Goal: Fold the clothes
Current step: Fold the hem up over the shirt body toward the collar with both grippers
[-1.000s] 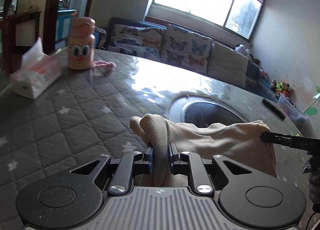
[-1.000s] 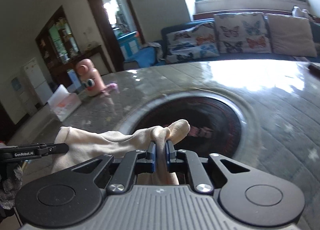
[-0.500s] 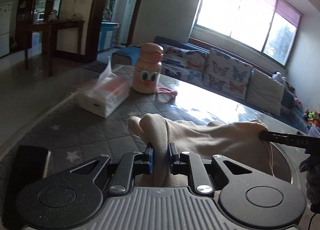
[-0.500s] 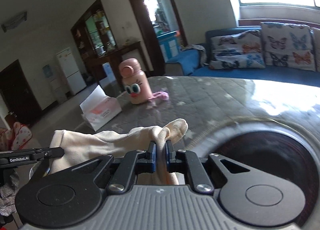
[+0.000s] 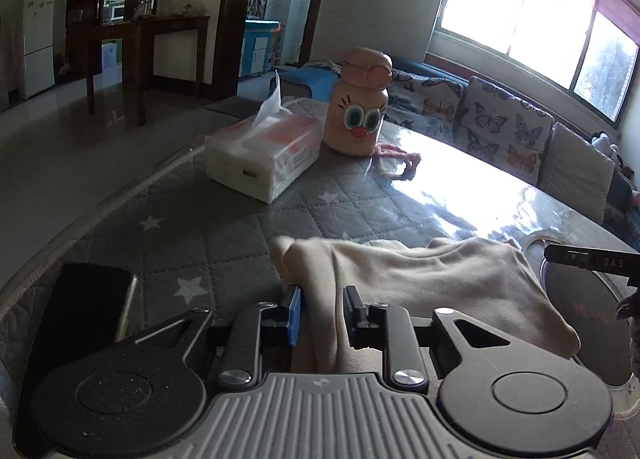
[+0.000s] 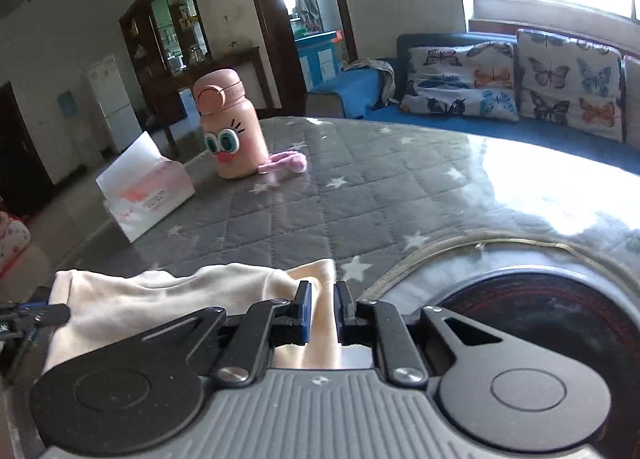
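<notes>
1. the cream garment (image 5: 432, 279) lies bunched on the grey quilted table cover (image 5: 208, 231), beside the round dark inset (image 6: 540, 307).
2. your left gripper (image 5: 320, 313) is opening; cloth sits between its fingers, with gaps showing.
3. your right gripper (image 6: 322, 309) is opening, cloth between its pads.
4. farther off stand the tissue box (image 5: 264, 151) and pink bottle (image 5: 360, 99).

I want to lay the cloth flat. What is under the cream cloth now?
The cream cloth lies on the grey quilted cover; its right edge hangs by the dark round plate. Anything beneath the cloth itself is hidden.
</notes>
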A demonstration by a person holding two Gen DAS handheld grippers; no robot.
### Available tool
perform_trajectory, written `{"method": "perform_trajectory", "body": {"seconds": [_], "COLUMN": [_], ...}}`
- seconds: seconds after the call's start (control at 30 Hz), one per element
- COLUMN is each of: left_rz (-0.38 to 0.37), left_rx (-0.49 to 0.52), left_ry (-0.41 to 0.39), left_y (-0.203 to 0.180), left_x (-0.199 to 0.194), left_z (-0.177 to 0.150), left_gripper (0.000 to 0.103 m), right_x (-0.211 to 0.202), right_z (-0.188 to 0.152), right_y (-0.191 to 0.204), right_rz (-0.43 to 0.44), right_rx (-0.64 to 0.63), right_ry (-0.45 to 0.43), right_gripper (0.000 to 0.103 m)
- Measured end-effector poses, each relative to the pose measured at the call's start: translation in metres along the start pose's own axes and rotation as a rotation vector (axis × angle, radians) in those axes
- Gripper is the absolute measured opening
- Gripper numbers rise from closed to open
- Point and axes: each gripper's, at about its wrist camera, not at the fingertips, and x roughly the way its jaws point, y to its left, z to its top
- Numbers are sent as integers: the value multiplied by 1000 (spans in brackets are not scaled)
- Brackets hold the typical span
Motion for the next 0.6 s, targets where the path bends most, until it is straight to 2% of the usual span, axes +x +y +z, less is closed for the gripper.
{"method": "perform_trajectory", "body": {"seconds": [0.17,0.37,0.6], "left_rz": [-3,-23,2], "left_rx": [18,36,56], "left_ry": [-33,2,36], "left_y": [-4,-12,-15], "left_x": [0,21,48], "left_z": [11,17,18], "left_gripper": [30,29,29], "right_x": [3,29,58], "right_z": [7,11,12], "right_y": [10,30,46], "right_rz": [66,143,161], "right_rx": [-33,-68,-102], "right_ry": [3,39,68], "right_gripper": [12,12,13]}}
